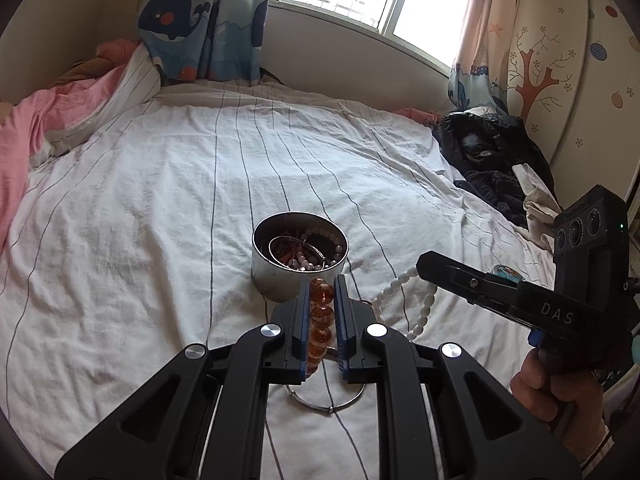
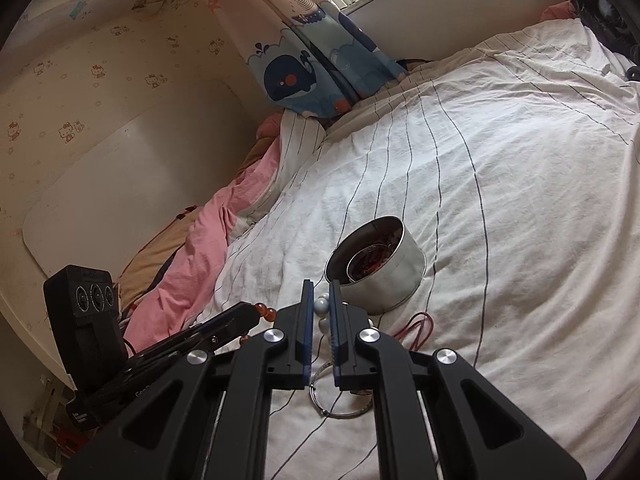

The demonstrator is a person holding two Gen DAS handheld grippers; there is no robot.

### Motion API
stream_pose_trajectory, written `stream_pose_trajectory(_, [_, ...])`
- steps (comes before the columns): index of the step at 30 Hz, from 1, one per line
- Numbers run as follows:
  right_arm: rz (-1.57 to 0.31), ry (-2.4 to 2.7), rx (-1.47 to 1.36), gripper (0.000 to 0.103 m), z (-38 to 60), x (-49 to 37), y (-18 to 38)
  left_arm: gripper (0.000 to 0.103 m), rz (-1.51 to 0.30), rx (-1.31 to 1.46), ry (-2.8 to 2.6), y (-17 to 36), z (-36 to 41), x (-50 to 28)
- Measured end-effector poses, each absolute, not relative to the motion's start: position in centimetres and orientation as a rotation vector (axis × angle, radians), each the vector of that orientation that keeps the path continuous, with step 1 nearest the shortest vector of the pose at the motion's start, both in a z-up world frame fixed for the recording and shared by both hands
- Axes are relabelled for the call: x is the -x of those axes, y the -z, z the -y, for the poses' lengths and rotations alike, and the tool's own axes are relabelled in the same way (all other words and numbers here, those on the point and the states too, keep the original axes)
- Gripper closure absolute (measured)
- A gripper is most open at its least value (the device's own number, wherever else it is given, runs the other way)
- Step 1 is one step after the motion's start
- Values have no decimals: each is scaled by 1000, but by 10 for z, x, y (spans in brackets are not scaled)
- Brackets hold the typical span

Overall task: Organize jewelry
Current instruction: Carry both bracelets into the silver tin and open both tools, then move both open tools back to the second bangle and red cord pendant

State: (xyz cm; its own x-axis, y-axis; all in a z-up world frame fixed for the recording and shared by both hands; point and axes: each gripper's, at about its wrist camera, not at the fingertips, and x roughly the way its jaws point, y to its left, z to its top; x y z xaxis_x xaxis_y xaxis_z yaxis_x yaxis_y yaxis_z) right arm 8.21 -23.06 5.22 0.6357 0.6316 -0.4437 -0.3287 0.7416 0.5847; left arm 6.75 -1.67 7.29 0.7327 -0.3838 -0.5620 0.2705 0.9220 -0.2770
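Observation:
A round metal tin [image 1: 298, 276] [image 2: 394, 284] stands on the striped white bed sheet [image 1: 160, 200] and holds several bracelets and bead strings. My left gripper [image 1: 322, 284] is shut on an amber bead bracelet [image 1: 321, 316], lifted just in front of the tin. My right gripper [image 2: 321, 290] is shut on a white bead bracelet [image 2: 322, 306], whose loop hangs from its tip in the left wrist view [image 1: 404, 304]. The right gripper's fingers [image 1: 436, 270] show at the right in that view. A thin silver bangle [image 1: 326, 404] [image 2: 340, 408] lies on the sheet under both grippers.
A red cord [image 2: 418, 326] lies on the sheet by the tin. Pink bedding [image 1: 24, 148] is bunched at the left, dark clothes [image 1: 484, 156] at the bed's right edge. A person's hand [image 1: 560, 396] grips the right tool. Whale curtains [image 1: 200, 20] hang below the window.

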Motion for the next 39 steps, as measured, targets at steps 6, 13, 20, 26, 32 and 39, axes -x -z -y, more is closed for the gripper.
stream_pose_trajectory(6, [-675, -605, -498, 95, 226, -100, -60, 92, -634, 209, 382, -83, 22, -85])
stream_pose_trajectory(13, [-619, -623, -486, 95, 215, -134, -80, 92, -539, 354, 450, -97, 25, -130])
stream_pose_trajectory(20, [-769, -529, -404, 92, 194, -189, -48, 92, -818, 376, 245, -33, 6, -180])
stream_pose_trajectory(26, [-803, -464, -412, 83, 211, -178, -31, 90, -844, 342, 235, -20, -8, -154])
stream_pose_trajectory(32, [-821, -414, -440, 76, 229, -143, -25, 85, -864, 270, 245, -13, -4, -120])
stream_pose_trajectory(39, [-833, -390, -394, 69, 229, -104, -23, 77, -848, 153, 215, -14, 8, -90])
